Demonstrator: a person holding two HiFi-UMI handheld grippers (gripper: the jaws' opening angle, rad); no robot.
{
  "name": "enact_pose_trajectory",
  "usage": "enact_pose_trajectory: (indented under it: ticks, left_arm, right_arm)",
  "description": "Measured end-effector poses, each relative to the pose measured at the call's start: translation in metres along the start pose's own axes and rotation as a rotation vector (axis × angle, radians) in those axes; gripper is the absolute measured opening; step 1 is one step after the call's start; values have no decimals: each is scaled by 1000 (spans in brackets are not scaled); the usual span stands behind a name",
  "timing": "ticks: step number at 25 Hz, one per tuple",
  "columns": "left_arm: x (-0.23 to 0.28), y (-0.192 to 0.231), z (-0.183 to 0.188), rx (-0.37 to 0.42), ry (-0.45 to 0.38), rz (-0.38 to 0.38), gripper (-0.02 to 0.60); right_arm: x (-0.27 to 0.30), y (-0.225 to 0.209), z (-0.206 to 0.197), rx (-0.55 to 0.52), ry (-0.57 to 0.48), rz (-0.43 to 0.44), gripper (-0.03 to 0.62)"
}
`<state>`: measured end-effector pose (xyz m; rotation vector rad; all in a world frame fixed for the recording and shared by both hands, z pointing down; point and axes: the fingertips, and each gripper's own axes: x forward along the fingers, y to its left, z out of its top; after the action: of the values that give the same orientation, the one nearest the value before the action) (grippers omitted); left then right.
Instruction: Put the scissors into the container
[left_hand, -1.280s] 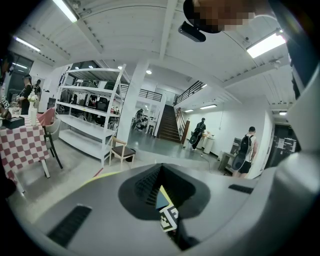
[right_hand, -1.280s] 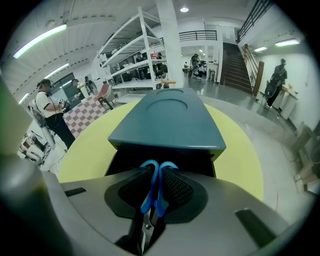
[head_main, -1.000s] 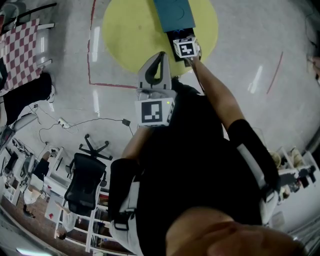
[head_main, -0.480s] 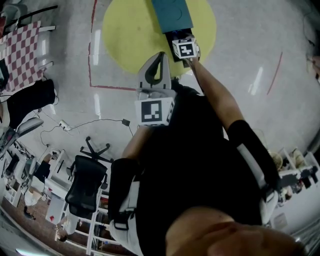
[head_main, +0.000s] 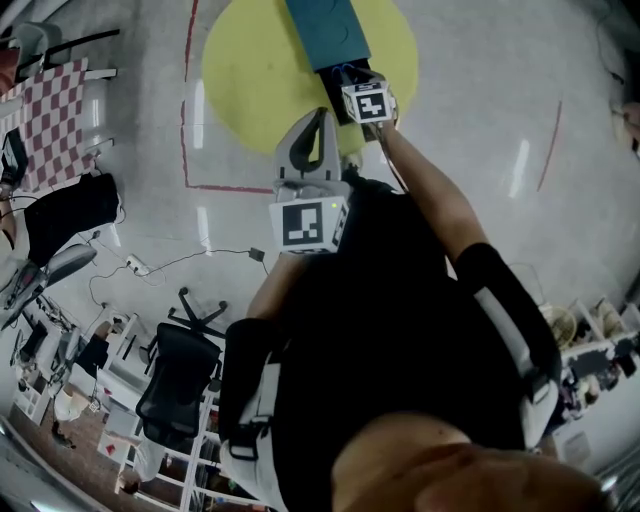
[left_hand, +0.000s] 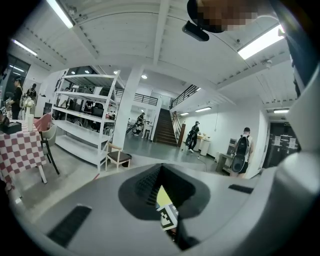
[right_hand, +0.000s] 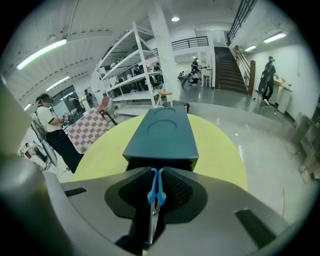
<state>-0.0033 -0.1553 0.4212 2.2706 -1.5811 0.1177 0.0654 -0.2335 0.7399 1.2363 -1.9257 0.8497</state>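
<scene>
The scissors (right_hand: 154, 190) have blue handles and steel blades, and my right gripper (right_hand: 156, 171) is shut on them, handles pointing forward. Right in front of the jaws lies the teal box-shaped container (right_hand: 161, 131) with its dark open end facing the scissors. In the head view the right gripper (head_main: 352, 80) sits at the near end of the container (head_main: 322, 30) on the round yellow table (head_main: 250, 70). My left gripper (head_main: 321, 113) hangs nearer my body, left of the right arm, shut with nothing held. In the left gripper view its jaws (left_hand: 161, 169) meet at the tips.
Red tape lines (head_main: 184, 120) mark the floor beside the table. A chequered table (head_main: 45, 110) stands at the left, with a black office chair (head_main: 175, 385) and a floor cable (head_main: 190, 258) nearer. White shelving (right_hand: 132, 65) and a person (right_hand: 47, 125) stand behind the table.
The right gripper with the scissors stays at the container's open end, edged slightly closer. The left gripper has not moved. The head view has drifted a little.
</scene>
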Motion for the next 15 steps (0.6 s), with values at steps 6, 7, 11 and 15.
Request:
enact_pose_trajectory:
  ticks: [6, 7, 11, 15]
  left_arm:
    - [-16, -16, 4, 9, -5, -4, -2]
    - [-19, -18, 5, 10, -6, -6, -2]
    - [-29, -27, 11, 24, -12, -16, -2]
    - [-38, -36, 10, 36, -14, -23, -2]
  right_arm:
    - [-22, -9, -7, -10, -48, -17, 54]
    - [-27, -8, -7, -9, -54, -19, 51]
    - [-47, -6, -6, 2, -84, -16, 35]
    - [-61, -4, -10, 17, -103, -4, 21]
